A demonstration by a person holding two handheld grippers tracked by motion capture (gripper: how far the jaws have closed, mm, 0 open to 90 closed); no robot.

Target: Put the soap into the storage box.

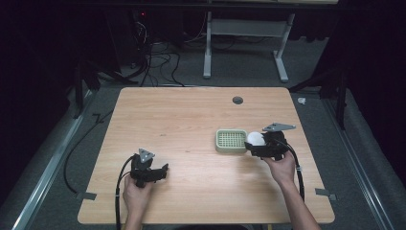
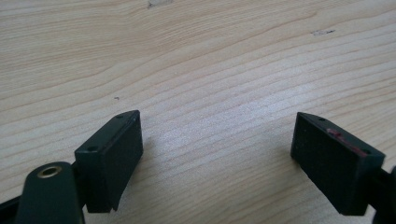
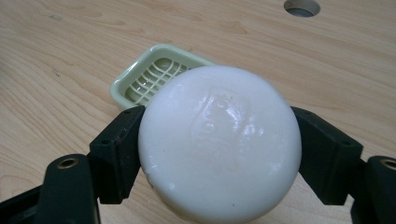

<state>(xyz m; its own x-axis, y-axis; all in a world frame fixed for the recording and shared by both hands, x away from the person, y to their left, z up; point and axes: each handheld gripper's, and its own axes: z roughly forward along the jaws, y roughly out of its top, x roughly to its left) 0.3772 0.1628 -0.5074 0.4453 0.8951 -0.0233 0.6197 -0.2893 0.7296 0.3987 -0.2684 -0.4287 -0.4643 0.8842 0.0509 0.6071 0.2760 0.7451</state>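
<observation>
Now right tongs (image 3: 219, 154) clamp round soap (image 3: 219, 140), embossed face toward camera.

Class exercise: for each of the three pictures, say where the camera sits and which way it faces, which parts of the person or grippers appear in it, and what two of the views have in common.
High view: above the person's side, facing forward and down on the table; both forearms, left gripper, right gripper.
Left gripper view: rides the left gripper, facing bare tabletop; its two jaws stand apart.
Right gripper view: rides the right gripper, facing the soap between its jaws, the dish behind.
Shared: high and right gripper views both show soap, dish and table hole.
</observation>
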